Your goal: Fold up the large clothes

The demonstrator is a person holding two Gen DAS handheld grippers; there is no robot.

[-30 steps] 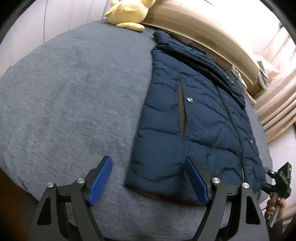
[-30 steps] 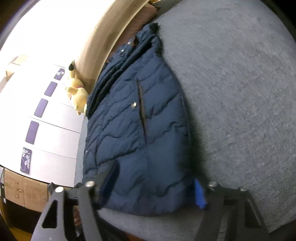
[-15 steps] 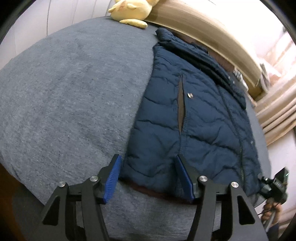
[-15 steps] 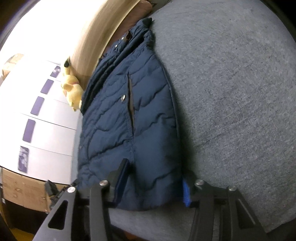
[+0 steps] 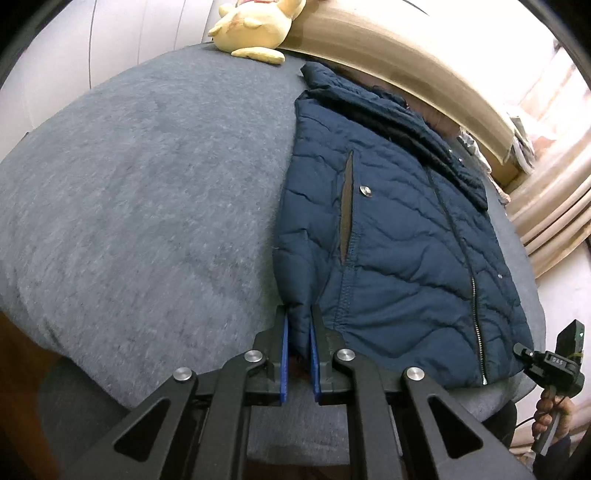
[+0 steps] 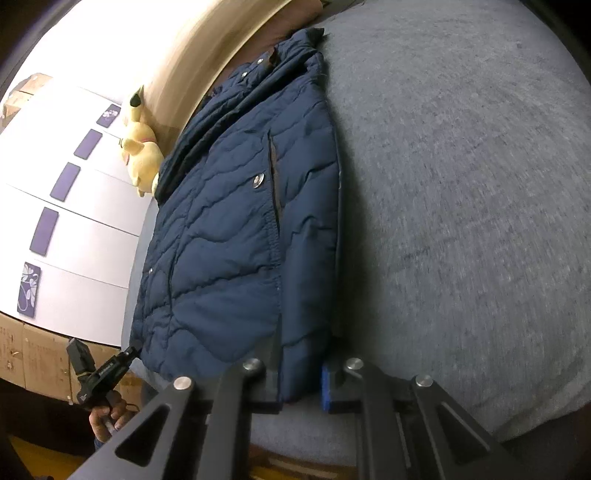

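A navy quilted jacket (image 5: 391, 236) lies flat on a grey bed (image 5: 140, 192), collar toward the headboard, hem toward me. My left gripper (image 5: 297, 347) is shut on the hem's near left corner; the fabric bunches between the blue pads (image 5: 283, 354). In the right wrist view the jacket (image 6: 229, 236) lies the same way, and my right gripper (image 6: 301, 384) is shut on the hem's right corner. Each gripper shows in the other's view: the right one (image 5: 554, 365) and the left one (image 6: 99, 373), both at the bed's near edge.
A yellow plush toy (image 5: 255, 29) sits at the head of the bed against the wooden headboard (image 5: 406, 66). It also shows in the right wrist view (image 6: 142, 155). White cupboard doors (image 6: 74, 221) and cardboard boxes (image 6: 33, 362) stand beyond the bed. The grey cover (image 6: 461, 206) spreads wide beside the jacket.
Both grippers moved in onto the jacket's hem and went from wide open to shut, each pinching a corner of the hem. The fabric now bunches at both grips.
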